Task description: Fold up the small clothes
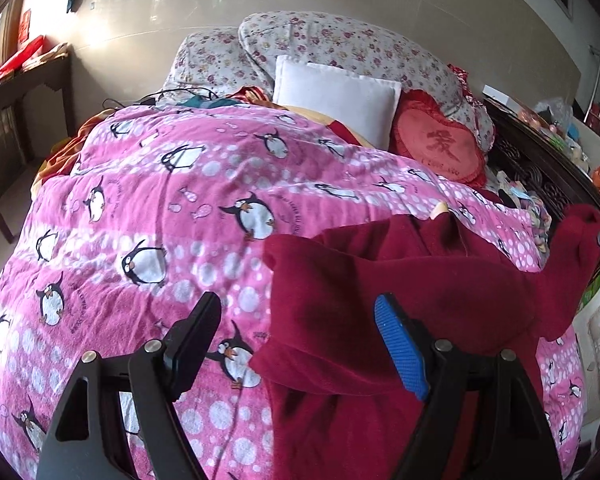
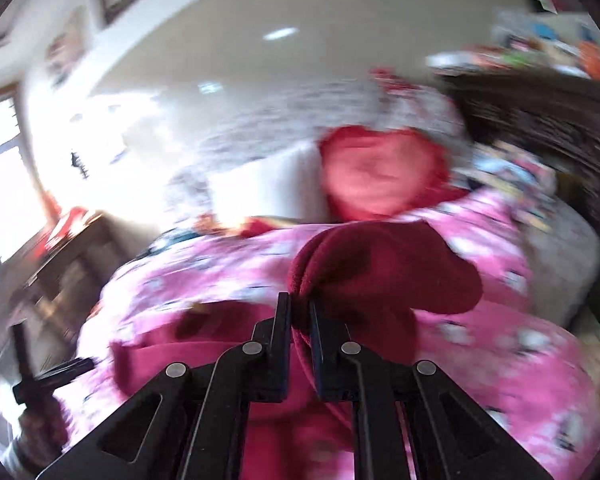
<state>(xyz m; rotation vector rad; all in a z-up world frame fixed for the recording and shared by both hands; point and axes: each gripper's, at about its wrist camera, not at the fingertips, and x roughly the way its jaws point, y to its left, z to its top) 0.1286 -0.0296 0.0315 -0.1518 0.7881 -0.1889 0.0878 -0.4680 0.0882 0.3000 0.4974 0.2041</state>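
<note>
A dark red fleece garment (image 1: 400,292) lies partly folded on the pink penguin blanket (image 1: 148,216) of a bed. My left gripper (image 1: 298,312) is open just above the garment's near left edge, with nothing between its black and blue fingers. My right gripper (image 2: 300,304) is shut on a bunched end of the same garment (image 2: 380,272) and holds it lifted above the blanket; the right wrist view is blurred. That lifted end and the right gripper's tip show at the far right of the left wrist view (image 1: 580,220).
A white pillow (image 1: 336,96), a red heart cushion (image 1: 440,148) and floral pillows (image 1: 300,40) lie at the bed's head. A dark carved headboard (image 1: 540,168) with clutter runs along the right. A dark wooden table (image 1: 20,92) stands on the left by the wall.
</note>
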